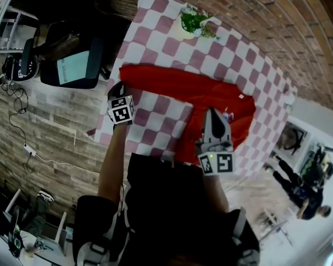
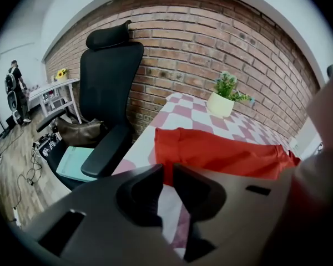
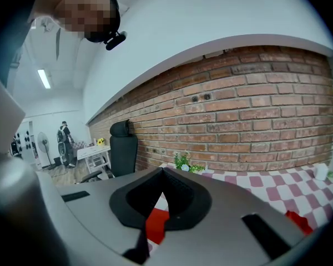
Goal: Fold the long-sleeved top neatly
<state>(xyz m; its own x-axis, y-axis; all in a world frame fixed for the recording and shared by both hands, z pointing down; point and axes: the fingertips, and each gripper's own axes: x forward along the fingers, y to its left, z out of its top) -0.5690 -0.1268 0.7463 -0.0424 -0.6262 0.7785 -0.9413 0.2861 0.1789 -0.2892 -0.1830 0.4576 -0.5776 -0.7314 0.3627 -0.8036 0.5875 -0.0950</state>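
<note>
Looking for print first, we found little to read: a small pale tag [image 1: 241,96] at the neck of the red top [image 1: 183,85] was too small to make out. The cube [image 1: 121,110] on each gripper carried only black-and-white square markers.

The red top lay flat on the pink-and-white checked tablecloth [image 1: 155,110]. One long sleeve stretched toward the table's left edge, and the body ran down toward us on the right.

Of containers we saw one for certain. A white pot [image 1: 184,33] stood on the cloth beyond the top, near the brick wall [image 2: 211,49], well apart from the garment. It held a small green plant [image 1: 195,20] with pale flowers.

Beside the table stood a black office chair [image 2: 111,76] with a flat pale-teal item [image 2: 72,162] on its seat. A brown bag [image 2: 80,131] sat behind the chair's armrest, and we could not see what was inside it.

The left gripper [image 1: 121,85] was at the sleeve's left end. In the left gripper view its jaws stood a narrow slit apart, released. The sleeve's red corner showed at the tips and checked cloth showed through the gap below.

The right gripper [image 1: 213,111] hung over the body of the top, near the neck. Its jaws were clenched, tips together. Red cloth showed through the opening behind the tips in the right gripper view, but we could not tell whether any was nipped.
</note>
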